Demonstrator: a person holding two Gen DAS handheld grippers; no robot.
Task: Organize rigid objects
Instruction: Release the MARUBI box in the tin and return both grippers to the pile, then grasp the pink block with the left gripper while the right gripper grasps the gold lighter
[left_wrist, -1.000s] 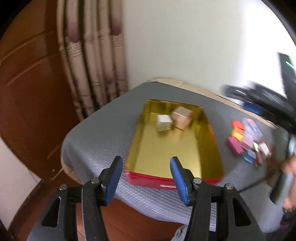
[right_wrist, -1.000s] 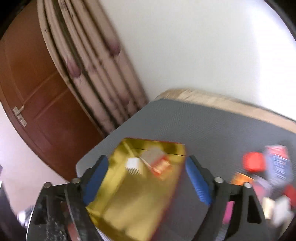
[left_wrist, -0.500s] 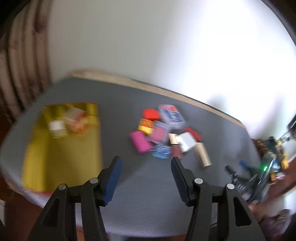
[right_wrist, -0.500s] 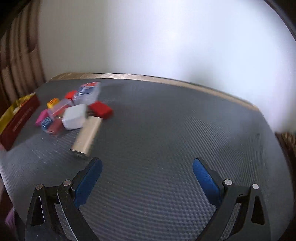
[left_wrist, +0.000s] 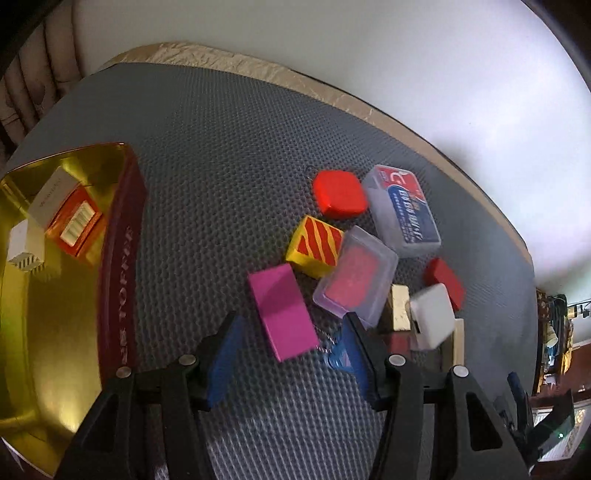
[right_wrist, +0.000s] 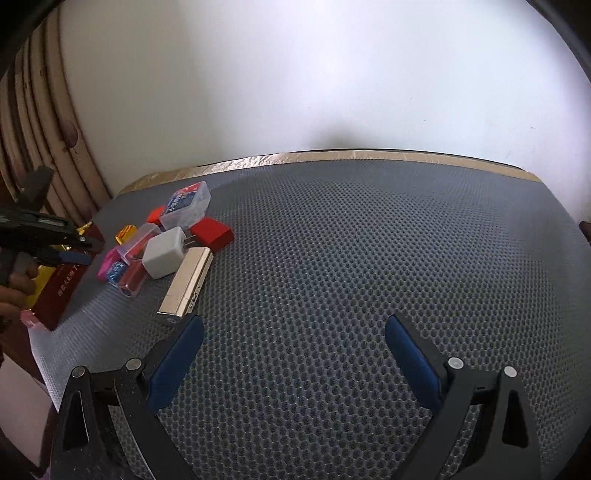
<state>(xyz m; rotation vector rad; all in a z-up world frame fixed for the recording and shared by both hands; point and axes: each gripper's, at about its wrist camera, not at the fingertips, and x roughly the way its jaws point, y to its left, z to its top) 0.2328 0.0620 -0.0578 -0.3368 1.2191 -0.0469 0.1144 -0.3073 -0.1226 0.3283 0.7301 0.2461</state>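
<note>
A pile of small rigid objects lies on the grey mat. In the left wrist view I see a magenta block, a yellow-red striped box, a red case, a blue-labelled clear box, a pink clear box and a white charger. My left gripper is open, just above the magenta block's near end. My right gripper is open and empty over bare mat, right of a silver power bank. The pile also shows in the right wrist view, with the charger.
A gold tray with red walls stands left of the pile and holds an orange-white box and a white box. The mat's wooden edge runs along a white wall. Curtains hang at the left.
My left gripper swung from the tray to the pile and came down close over the magenta block. My right gripper swung right, away from the tray, to the mat beside the power bank.
</note>
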